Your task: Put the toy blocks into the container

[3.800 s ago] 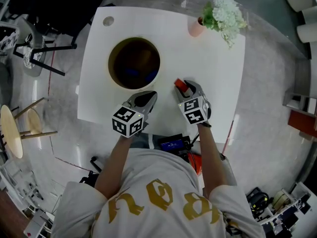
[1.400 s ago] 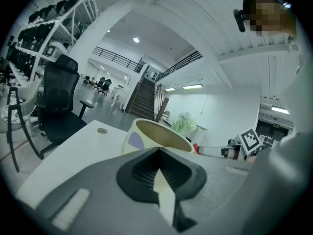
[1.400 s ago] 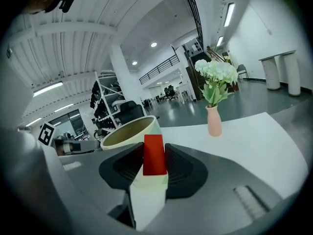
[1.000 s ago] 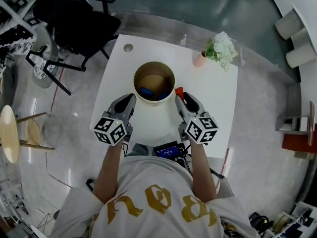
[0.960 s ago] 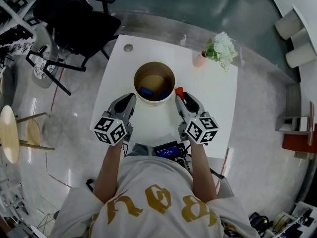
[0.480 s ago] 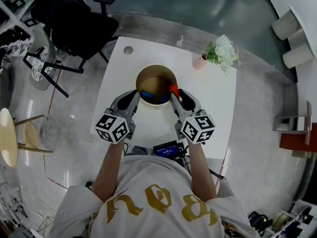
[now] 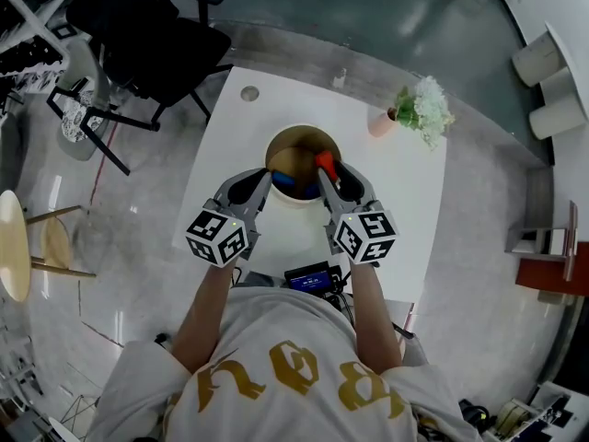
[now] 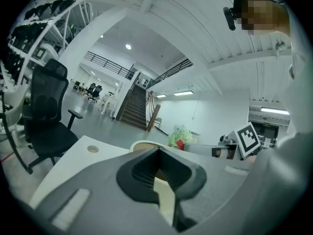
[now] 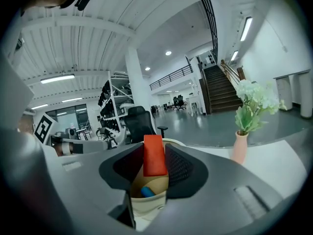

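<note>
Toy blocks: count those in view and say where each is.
2. A red block held in the right tongs above the container, and a blue block inside it. More may be hidden inside.

In the head view the left tongs [image 7: 259,179] and right tongs [image 7: 329,169] cover the near rim of the container [image 7: 301,130]. The blue block [image 7: 284,180] inside shows only as a sliver between them, its shape impossible to tell. The red block [image 7: 323,162] shows just one end past the right tongs' tips, and the person's arms partly cover the dark device [image 7: 310,277] at the near edge of the bench [image 7: 414,201], its screen too small to read.
</note>
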Demonstrator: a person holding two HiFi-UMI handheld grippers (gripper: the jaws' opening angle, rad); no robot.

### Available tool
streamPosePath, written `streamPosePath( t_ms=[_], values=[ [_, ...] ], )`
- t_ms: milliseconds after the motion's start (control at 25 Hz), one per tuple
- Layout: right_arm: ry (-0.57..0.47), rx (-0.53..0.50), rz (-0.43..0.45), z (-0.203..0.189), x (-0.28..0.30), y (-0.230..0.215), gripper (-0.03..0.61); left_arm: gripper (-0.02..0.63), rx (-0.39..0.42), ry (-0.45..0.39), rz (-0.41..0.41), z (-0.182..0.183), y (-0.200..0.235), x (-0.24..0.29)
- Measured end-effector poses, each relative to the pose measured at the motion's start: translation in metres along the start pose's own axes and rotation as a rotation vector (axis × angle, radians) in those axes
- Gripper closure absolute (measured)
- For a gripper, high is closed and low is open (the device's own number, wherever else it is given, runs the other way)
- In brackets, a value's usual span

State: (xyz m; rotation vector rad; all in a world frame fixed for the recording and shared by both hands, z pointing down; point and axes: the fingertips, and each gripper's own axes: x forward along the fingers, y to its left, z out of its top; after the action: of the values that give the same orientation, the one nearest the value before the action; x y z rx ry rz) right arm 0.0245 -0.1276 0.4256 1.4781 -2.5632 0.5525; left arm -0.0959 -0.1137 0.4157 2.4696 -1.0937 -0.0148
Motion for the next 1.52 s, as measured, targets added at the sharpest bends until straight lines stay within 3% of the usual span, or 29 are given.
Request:
streamPosePath(
  t_ms=[280,600,640,680,720,1520],
  values=[
    [-0.004,-0.009,-0.019,-0.001,0.004,0.0,0.381,0.614,0.009,0.012,-0.002,-0.002,0.004,-0.002],
    [-0.024,-0.018,-0.058,-0.002,-0.007,-0.006,0.47,0.614,0.001,0.004,0.005,-0.003,0.006,-0.006],
    [-0.03,-0.023,-0.075,-0.002,-0.01,-0.008,0.49,0.614,-0.001,0.003,0.006,-0.002,0.006,-0.007],
    [-0.035,-0.028,-0.097,-0.001,-0.013,-0.01,0.552,0.614,-0.005,0.0,0.007,-0.001,0.005,-0.008],
    [-0.038,-0.031,-0.114,-0.001,-0.015,-0.013,0.557,0.614,-0.011,-0.006,0.007,0.0,0.004,-0.008],
    [-0.053,-0.059,-0.144,0.012,-0.04,-0.003,0.558,0.614,0.039,-0.047,-0.004,0.027,-0.024,-0.01]
  ],
)
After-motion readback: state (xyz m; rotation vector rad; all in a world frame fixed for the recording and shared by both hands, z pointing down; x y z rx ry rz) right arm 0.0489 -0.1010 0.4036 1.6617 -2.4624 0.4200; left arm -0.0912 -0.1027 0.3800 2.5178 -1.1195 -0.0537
